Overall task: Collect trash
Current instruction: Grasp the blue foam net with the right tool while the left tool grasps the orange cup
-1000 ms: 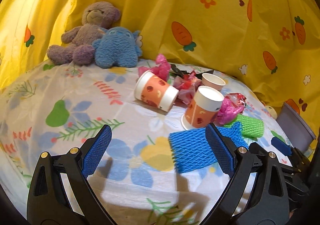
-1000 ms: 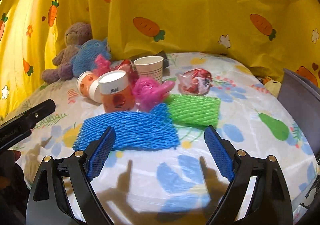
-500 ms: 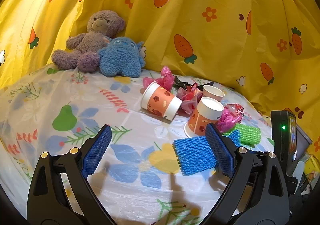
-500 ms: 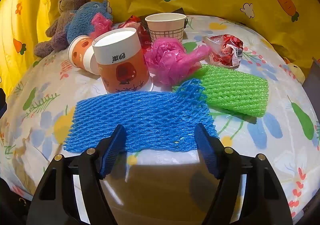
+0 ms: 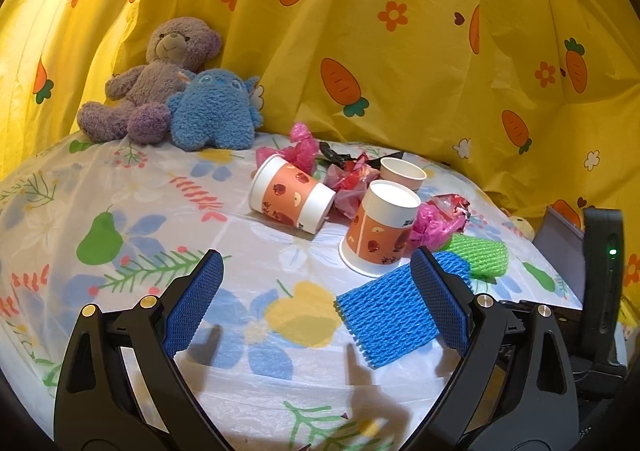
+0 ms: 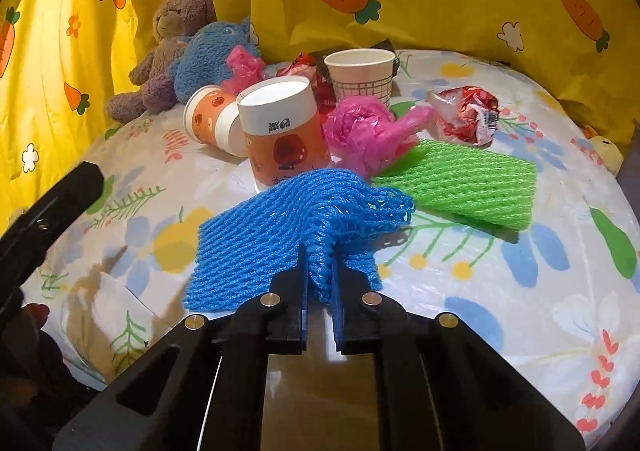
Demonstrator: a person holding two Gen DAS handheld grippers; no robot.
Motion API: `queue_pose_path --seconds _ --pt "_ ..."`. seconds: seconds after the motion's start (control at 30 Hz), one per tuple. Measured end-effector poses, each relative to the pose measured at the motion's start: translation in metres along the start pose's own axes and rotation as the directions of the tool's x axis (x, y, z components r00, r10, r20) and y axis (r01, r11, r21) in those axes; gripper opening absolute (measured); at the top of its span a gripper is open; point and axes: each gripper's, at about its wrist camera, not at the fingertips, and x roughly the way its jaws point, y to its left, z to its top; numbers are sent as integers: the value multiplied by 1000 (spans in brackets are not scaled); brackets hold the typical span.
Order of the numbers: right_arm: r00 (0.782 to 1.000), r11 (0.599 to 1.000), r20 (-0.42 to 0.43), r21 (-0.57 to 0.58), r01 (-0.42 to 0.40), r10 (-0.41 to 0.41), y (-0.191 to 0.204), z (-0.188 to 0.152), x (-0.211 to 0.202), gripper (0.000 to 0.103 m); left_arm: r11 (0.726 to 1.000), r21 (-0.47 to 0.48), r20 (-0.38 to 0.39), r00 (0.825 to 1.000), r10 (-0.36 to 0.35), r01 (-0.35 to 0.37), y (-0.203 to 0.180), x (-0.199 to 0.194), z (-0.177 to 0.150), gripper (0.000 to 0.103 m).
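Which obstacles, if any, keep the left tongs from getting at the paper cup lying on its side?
Probably none. The left tongs stand open, and bare tablecloth lies between them and the tipped cup. The upright orange cup stands off to its right.

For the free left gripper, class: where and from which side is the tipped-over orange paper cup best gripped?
Grip the tipped-over orange cup across its orange middle, coming from above. It lies on its side, so the round wall is exposed. The left gripper stands open.
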Motion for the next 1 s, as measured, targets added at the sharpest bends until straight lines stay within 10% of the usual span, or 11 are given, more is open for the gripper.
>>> queue_pose_path --seconds 0.37,0.73,1.0 --pt "979 988 146 76 135 -145 -46 -3 -55 11 994 61 -101 992 -78 85 -48 62 14 90" --pt "976 986 157 100 133 -147 -65 -11 -65 11 993 11 -211 971 -110 115 -54 121 29 57" --pt "975 986 166 105 128 -145 -70 -15 -70 10 991 -22 -169 977 -132 130 -46 115 30 55"
